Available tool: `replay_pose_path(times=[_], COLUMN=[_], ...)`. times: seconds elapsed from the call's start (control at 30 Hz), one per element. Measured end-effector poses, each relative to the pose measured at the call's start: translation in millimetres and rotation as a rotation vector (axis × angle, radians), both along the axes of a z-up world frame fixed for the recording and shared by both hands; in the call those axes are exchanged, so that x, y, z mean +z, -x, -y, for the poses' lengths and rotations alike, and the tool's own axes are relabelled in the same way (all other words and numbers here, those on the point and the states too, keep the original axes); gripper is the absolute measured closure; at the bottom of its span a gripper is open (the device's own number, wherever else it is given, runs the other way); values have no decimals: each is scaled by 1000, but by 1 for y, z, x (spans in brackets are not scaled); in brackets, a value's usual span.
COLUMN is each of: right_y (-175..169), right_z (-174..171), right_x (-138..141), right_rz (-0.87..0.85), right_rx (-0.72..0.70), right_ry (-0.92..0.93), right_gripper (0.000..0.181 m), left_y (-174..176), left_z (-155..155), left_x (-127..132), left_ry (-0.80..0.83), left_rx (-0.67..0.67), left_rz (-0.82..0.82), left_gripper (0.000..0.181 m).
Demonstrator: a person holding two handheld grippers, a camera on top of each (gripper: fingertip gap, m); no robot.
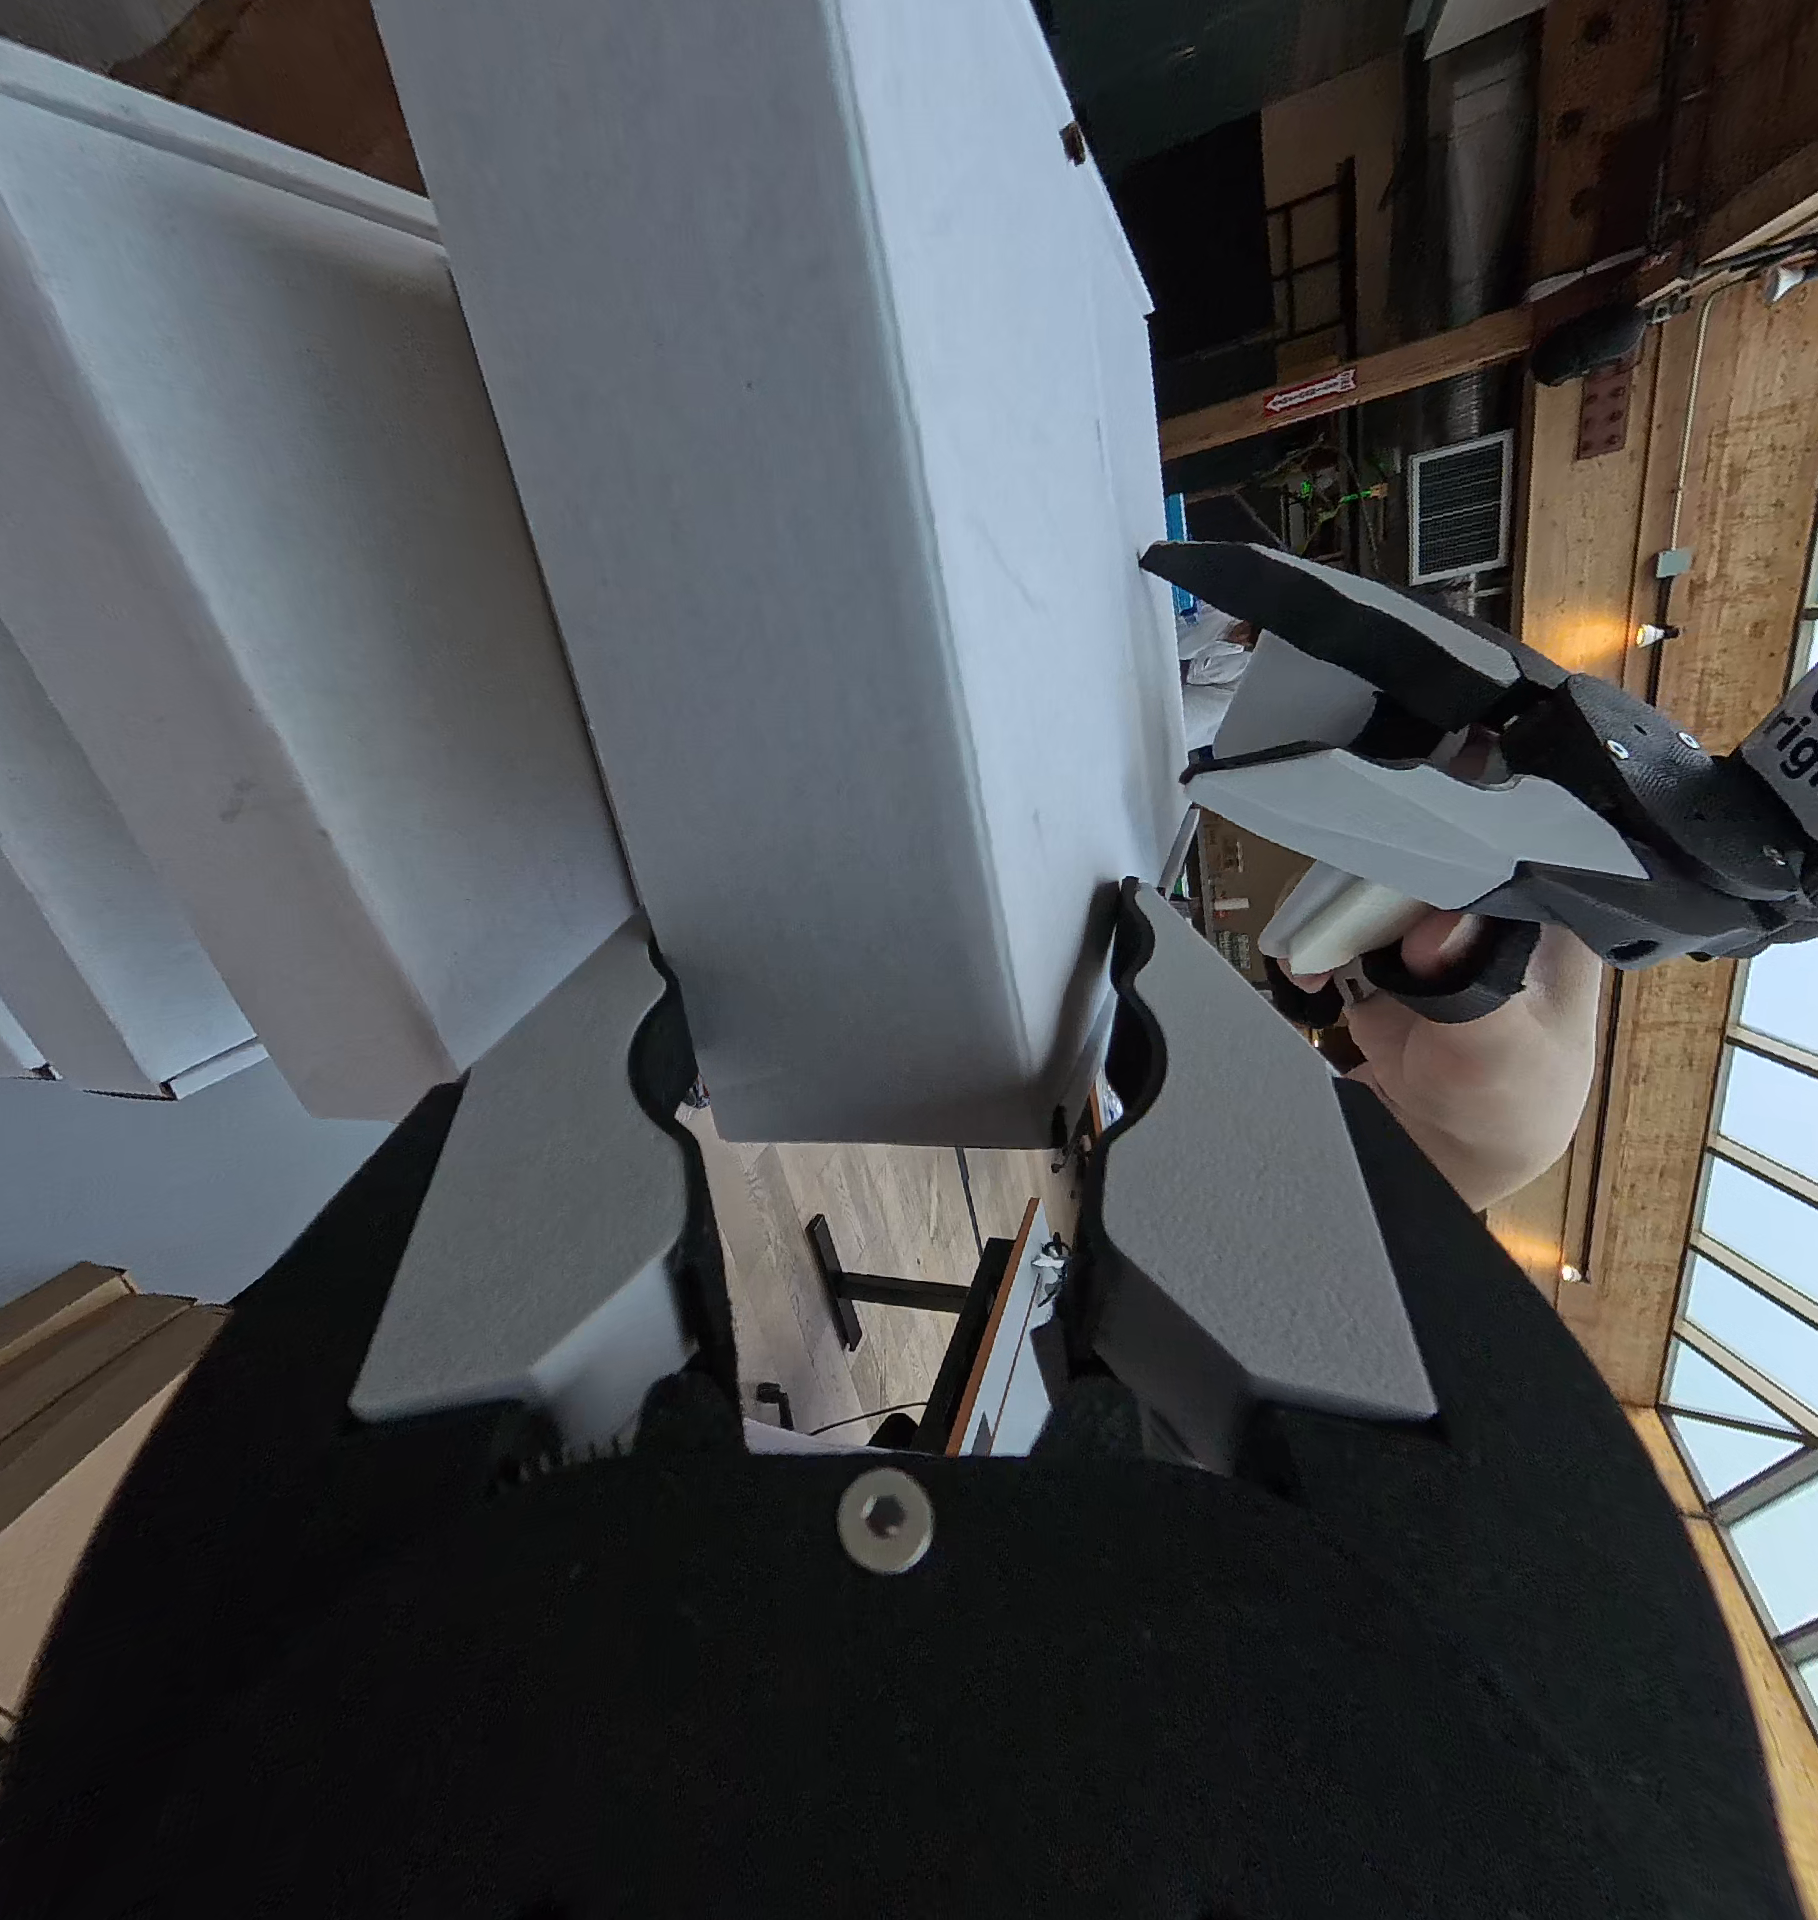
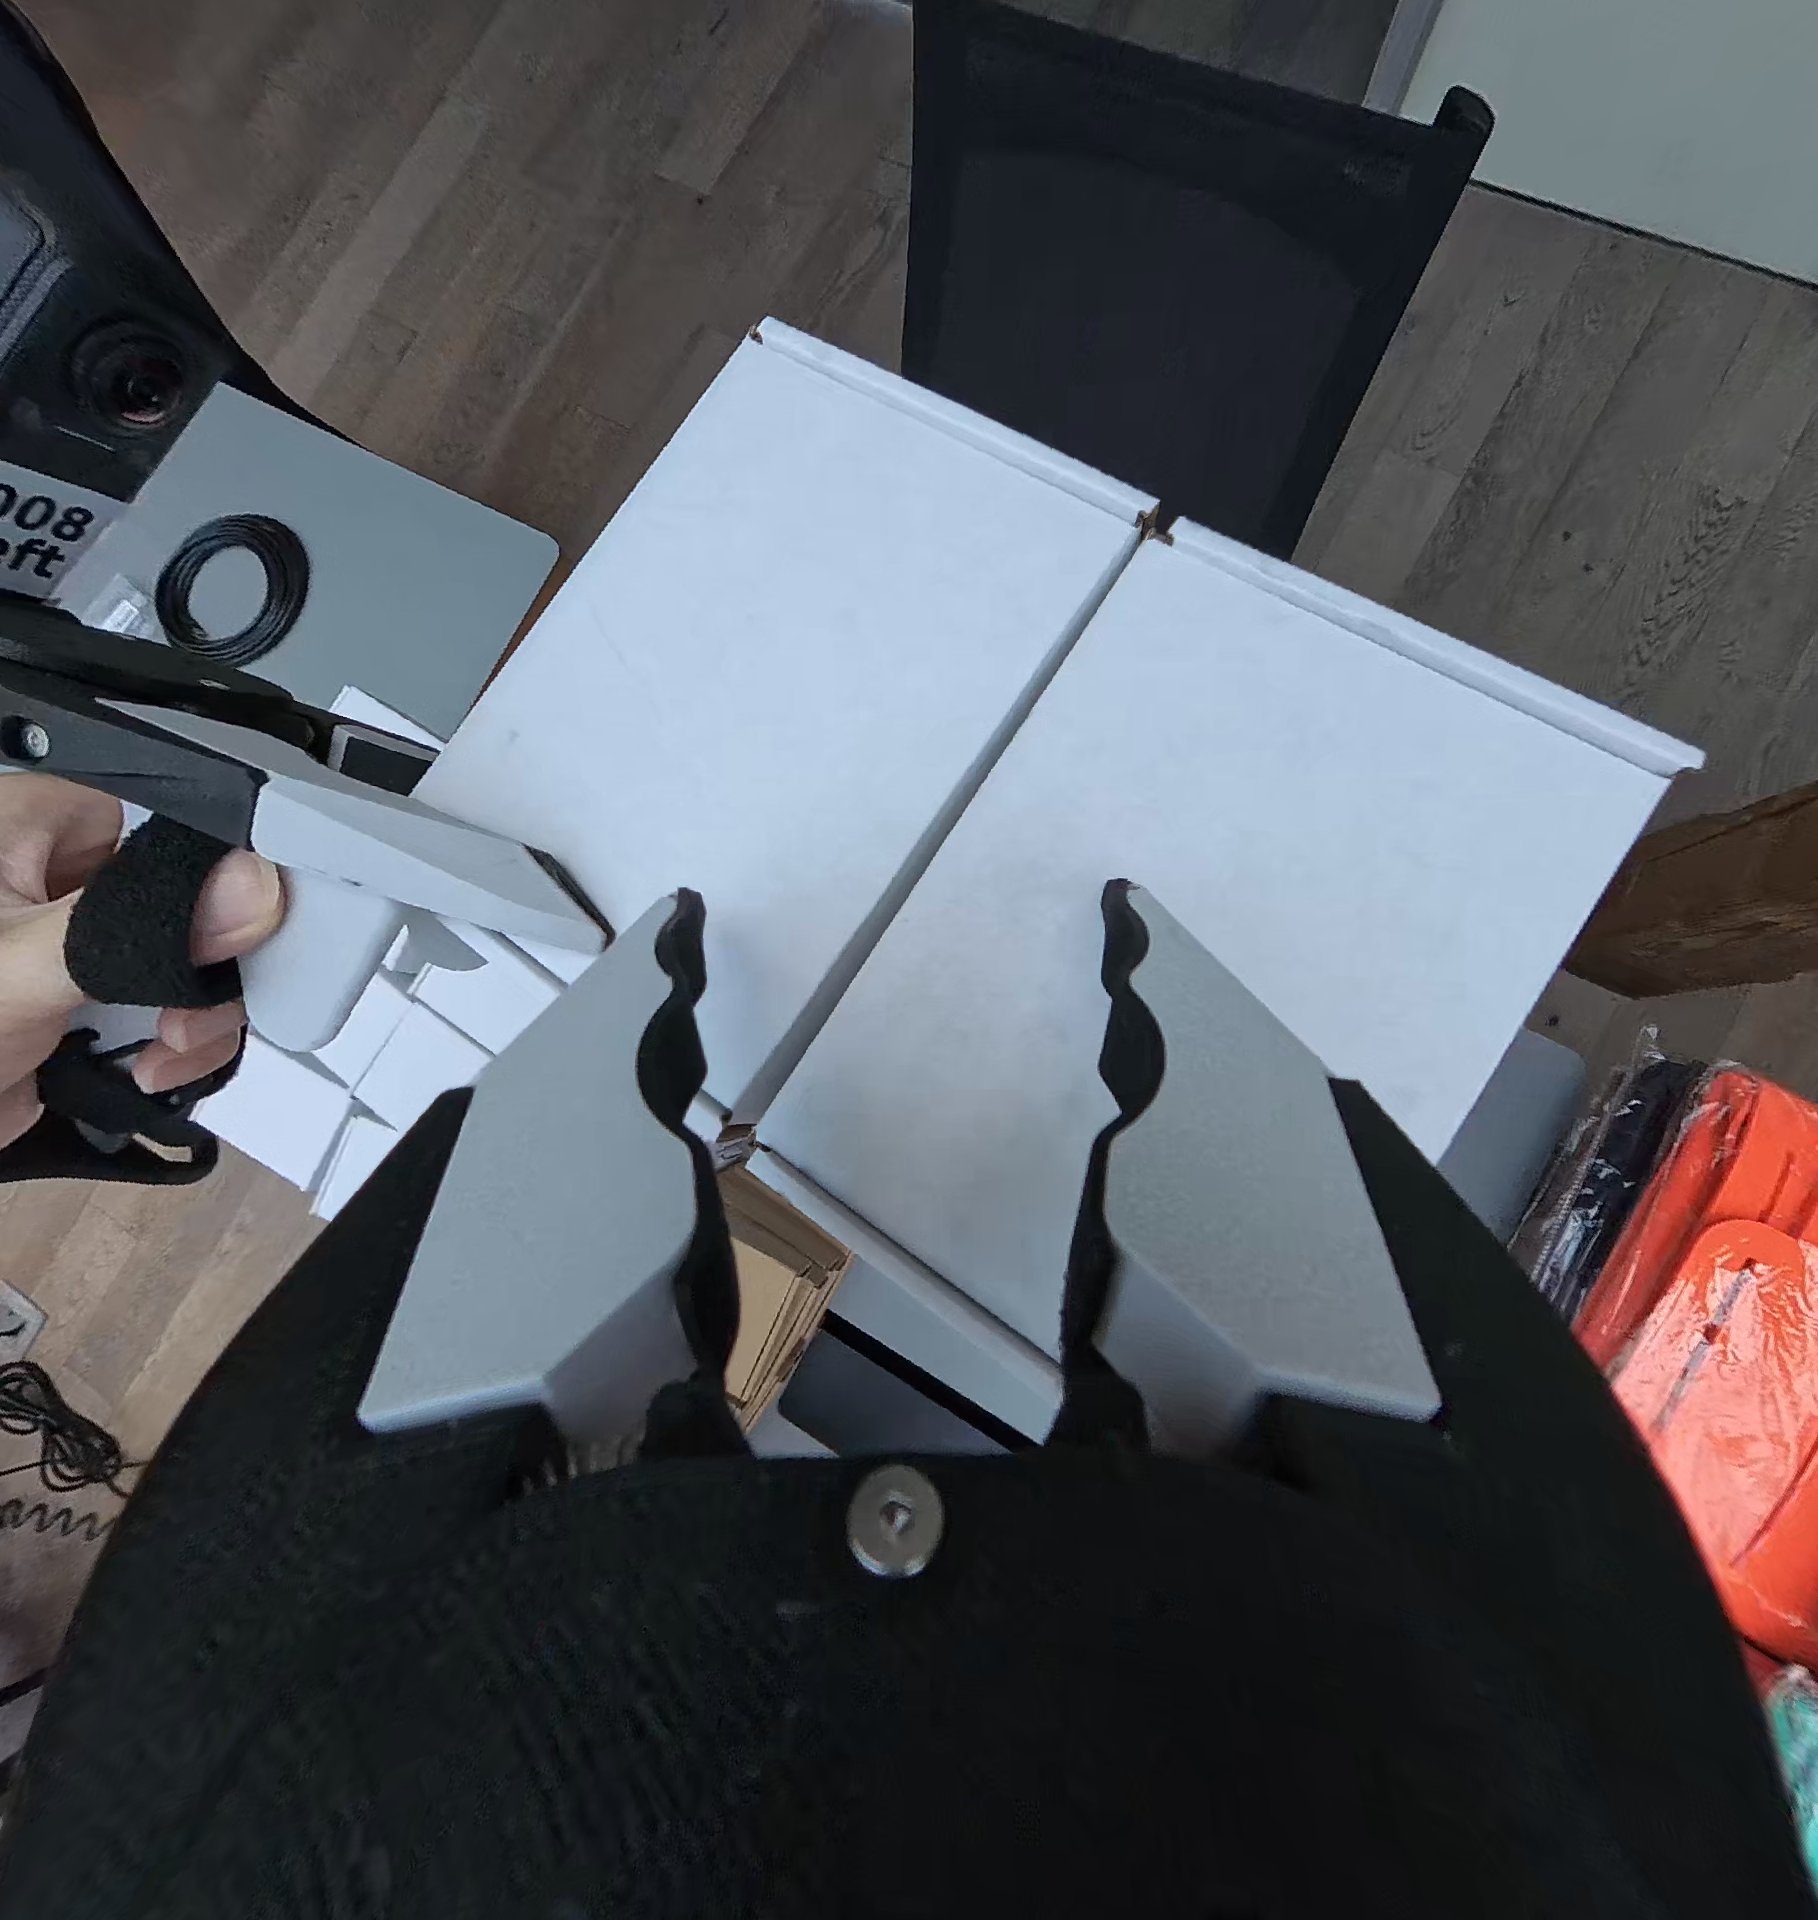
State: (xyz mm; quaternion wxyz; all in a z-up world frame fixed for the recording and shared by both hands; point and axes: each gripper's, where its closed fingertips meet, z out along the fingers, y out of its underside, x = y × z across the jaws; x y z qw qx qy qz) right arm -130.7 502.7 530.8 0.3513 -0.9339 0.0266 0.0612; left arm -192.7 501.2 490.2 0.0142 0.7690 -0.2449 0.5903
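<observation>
Over a wood-plank floor (image 2: 469, 208), I am gripping the near edge of a white cardboard box (image 1: 832, 520) with my left gripper (image 1: 900, 935), its fingers clamped on both faces. My right gripper (image 2: 900, 904) is hovering spread apart above the box's two flat panels, a black chair (image 2: 1144, 260) standing beyond and orange packets (image 2: 1736, 1299) lying to the right.

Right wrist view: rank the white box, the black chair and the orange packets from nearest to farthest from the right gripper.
1. White box, directly beneath the open right gripper.
2. Orange packets, low on the right.
3. Black chair, beyond the box's far edge.
</observation>
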Motion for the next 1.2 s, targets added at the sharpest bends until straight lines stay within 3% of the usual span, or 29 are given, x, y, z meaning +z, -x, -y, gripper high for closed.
replay_pose_path(times=[0.23,0.53,0.6,0.7,0.77,0.9,1.0,1.1,1.2], right_y=[0,10,11,10,9,8,8,7,6], right_z=[-1,-2,-1,-2,-2,0,1,1,1], right_x=[-5,-7,-7,-7,-8,-8,-7,-7,-7], right_rz=[164,173,173,162,160,155,155,155,150], right_rx=[-2,4,0,-4,-8,-9,-7,-7,-3], right_ry=[66,91,101,95,93,92,91,84,82], right_gripper=[112,116,115,116,115,115,115,115,115], left_y=[0,4,6,14,30,83,140,221,322], left_z=[0,0,-4,-18,-28,-39,-47,-68,-91], left_x=[0,-2,-1,20,34,44,30,-20,-98], left_ry=[-12,-12,-46,-76,-131,-249,-408,-702,-983], left_rx=[2,-1,19,86,127,179,234,341,487], left_rz=[-12,-10,-16,62,104,124,133,33,-134], left_gripper=[102,100,93,81,87,87,90,93,96])
